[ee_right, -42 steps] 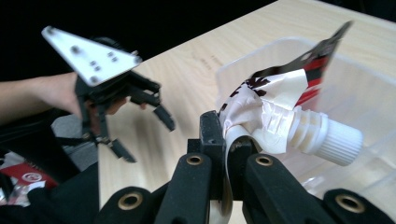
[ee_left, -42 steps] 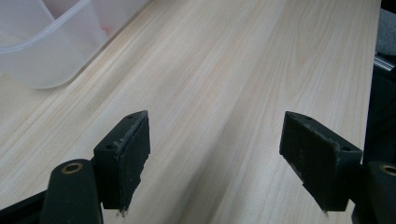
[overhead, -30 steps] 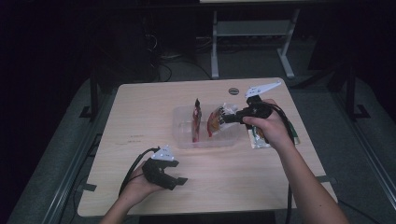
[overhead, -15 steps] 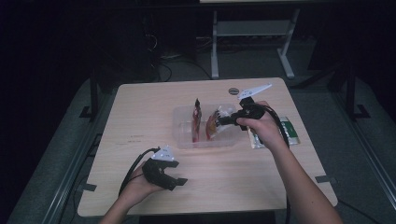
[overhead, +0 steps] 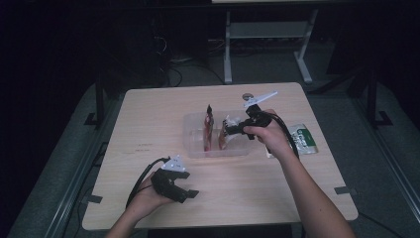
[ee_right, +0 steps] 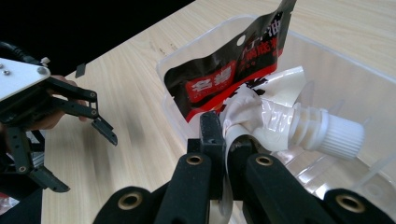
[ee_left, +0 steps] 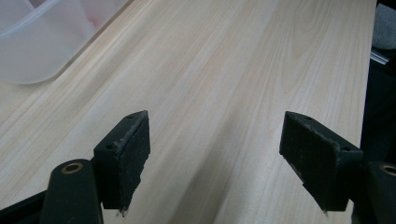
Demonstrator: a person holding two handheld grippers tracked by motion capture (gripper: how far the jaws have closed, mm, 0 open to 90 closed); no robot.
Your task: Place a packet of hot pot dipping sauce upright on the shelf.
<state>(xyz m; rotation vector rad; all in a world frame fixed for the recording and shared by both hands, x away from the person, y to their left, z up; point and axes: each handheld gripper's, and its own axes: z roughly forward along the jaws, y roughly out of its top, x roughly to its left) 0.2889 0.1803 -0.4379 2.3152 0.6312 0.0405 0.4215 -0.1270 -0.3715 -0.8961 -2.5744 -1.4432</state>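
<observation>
Spouted pouch (ee_right: 275, 116), lower now, clamped between right tongs (ee_right: 227, 140).

A dark lab-like room: one bare wooden table (overhead: 163, 109), a metal frame (overhead: 267, 34) and loose cables (overhead: 171, 59) behind.

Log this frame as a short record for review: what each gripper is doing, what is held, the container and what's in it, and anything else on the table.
right gripper: shut on spouted pouch, above the bin
spouted pouch: white, with a ribbed white screw cap, pinched at its crumpled film
clear plastic bin: mid-table, holds a red-and-black packet standing on edge
left gripper: open, nothing between the jaws, over bare table at the near-left
green-and-white packet: flat on the table, right of the bin
small round object: behind the bin, too small to identify
</observation>
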